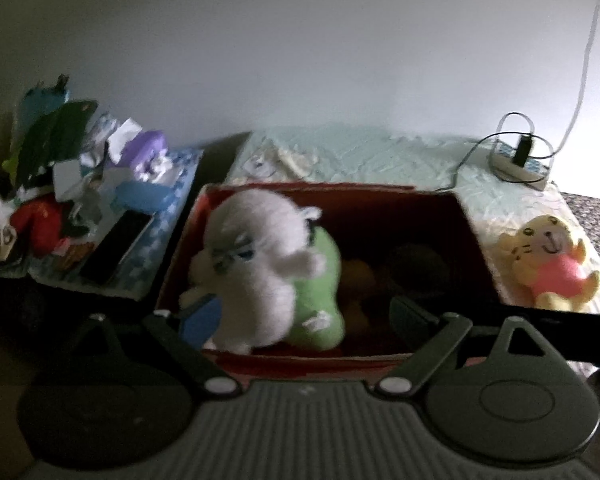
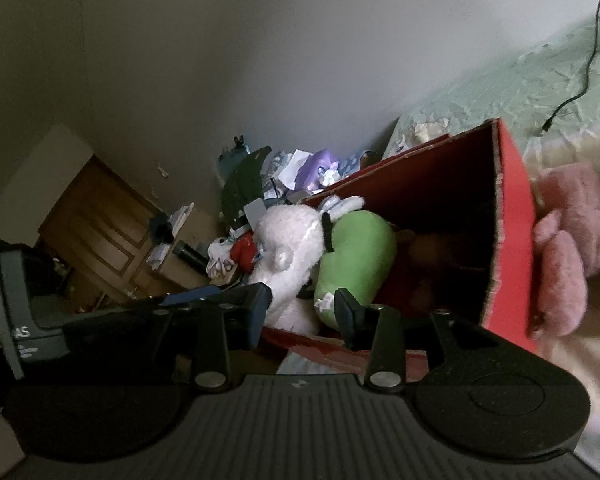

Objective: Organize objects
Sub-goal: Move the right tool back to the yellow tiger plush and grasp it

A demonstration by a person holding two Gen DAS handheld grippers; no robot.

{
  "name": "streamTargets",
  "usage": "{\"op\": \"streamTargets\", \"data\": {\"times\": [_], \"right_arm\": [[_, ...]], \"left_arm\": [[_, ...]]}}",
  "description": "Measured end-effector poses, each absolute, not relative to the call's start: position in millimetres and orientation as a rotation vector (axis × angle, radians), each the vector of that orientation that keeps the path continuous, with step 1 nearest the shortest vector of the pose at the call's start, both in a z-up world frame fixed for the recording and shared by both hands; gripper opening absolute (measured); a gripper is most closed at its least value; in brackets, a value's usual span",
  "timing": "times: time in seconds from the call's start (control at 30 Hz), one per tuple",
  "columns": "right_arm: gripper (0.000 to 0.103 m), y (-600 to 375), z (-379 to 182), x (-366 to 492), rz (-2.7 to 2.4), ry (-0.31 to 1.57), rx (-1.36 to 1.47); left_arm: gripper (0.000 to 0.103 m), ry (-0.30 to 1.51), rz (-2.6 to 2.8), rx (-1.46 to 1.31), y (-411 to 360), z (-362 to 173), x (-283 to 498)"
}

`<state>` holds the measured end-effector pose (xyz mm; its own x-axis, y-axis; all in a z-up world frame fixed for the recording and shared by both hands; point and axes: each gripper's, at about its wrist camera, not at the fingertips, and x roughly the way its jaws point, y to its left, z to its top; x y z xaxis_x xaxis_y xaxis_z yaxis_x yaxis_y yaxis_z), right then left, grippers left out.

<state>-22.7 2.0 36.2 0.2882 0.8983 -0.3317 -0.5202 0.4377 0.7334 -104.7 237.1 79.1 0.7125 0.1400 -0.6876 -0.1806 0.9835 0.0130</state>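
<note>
The left gripper [image 1: 300,312] is being held at the near edge of the red box [image 1: 476,240], its fingers [image 1: 412,316] spread wide to either side of the white-and-green plush toy [image 1: 268,264]; whether the blue-padded left finger is touching the plush cannot be told. The right gripper [image 2: 300,308] is being shown with fingers [image 2: 346,310] parted about the lower end of the same toy, and contact is likewise not being made out. The toy is being seen inside the box, against its left wall, on the bed [image 1: 380,156]. Its long axis is being read as running up and away from the near edge, white head uppermost and green body toward the box interior. It is being judged soft, light and compressible, unlikely to slip; the narrower lower body is being suggested as the place for a hold. A yellow plush [image 1: 548,264] is lying outside the box, and a pink plush [image 2: 568,248] is lying just beside its outer wall.
</note>
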Motion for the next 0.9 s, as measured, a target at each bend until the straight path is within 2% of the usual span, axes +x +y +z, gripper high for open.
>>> {"op": "streamTargets", "data": {"times": [0.5, 0.9], "right_arm": [[0.042, -94.0, 27.6, -29.1, 0.872, 0.728, 0.681], [0.042, -162.1, -21.5, -23.7, 0.619, 0.779, 0.732]], "left_arm": [[0.091, 0.700, -0.081, 0.039, 142.4, 87.1, -98.1], [0.091, 0.767, -0.348, 0.070, 61.6, 59.8, -77.9]]}}
